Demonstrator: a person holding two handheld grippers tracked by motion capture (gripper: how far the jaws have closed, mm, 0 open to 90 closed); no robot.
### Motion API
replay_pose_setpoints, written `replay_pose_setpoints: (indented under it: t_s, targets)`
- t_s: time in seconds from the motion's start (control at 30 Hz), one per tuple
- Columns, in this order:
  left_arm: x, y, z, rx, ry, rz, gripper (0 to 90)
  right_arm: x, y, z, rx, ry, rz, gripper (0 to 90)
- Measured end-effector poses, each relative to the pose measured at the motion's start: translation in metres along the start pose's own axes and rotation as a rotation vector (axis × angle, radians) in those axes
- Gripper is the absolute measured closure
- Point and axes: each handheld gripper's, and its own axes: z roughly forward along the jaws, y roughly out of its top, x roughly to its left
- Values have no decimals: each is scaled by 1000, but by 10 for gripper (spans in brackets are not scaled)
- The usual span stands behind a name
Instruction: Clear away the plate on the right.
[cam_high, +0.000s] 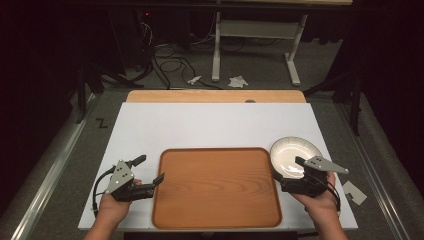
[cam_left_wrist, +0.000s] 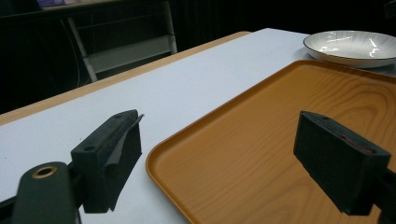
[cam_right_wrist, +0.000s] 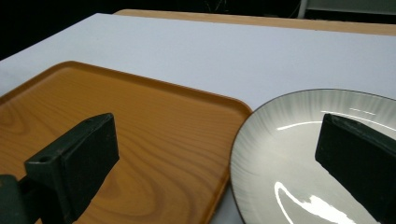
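Plate (cam_high: 294, 156) sits on the white table (cam_high: 200, 125), just beside the tray's (cam_high: 216, 187) far right corner, empty and upright. Right gripper (cam_high: 289, 172) is at the plate's near edge, jaws wide apart, one over the plate and one over the tray; nothing gripped. Left gripper (cam_high: 149, 169) is at the tray's left edge, jaws wide apart, straddling the rim, holding nothing.
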Motion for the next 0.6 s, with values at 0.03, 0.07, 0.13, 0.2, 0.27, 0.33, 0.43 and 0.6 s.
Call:
replay_pose_setpoints:
  t_s: [0.03, 0.07, 0.13, 0.2, 0.27, 0.33, 0.43, 0.6]
  targets:
    - [0, 0, 0, 0, 1, 0, 158, -2, 0, -1, -1, -5, 1, 0]
    - [0, 0, 0, -1, 1, -1, 158, -4, 0, -2, -3, -10, 9, 0]
    - [0, 0, 0, -2, 1, -2, 158, -9, -1, -5, -8, -23, 23, 0]
    - [0, 0, 0, -3, 1, -2, 158, -11, -1, -6, -11, -28, 28, 0]
    - [0, 0, 1, -4, 0, -2, 159, -16, -2, -8, -13, -38, 42, 0]
    - [0, 1, 1, -5, 0, -2, 159, -18, -2, -9, -13, -41, 42, 0]
    - [0, 1, 1, -6, 1, -3, 158, -22, -3, -11, -15, -53, 56, 0]
    - [0, 1, 1, -6, 0, -3, 159, -32, -5, -16, -19, -81, 65, 0]
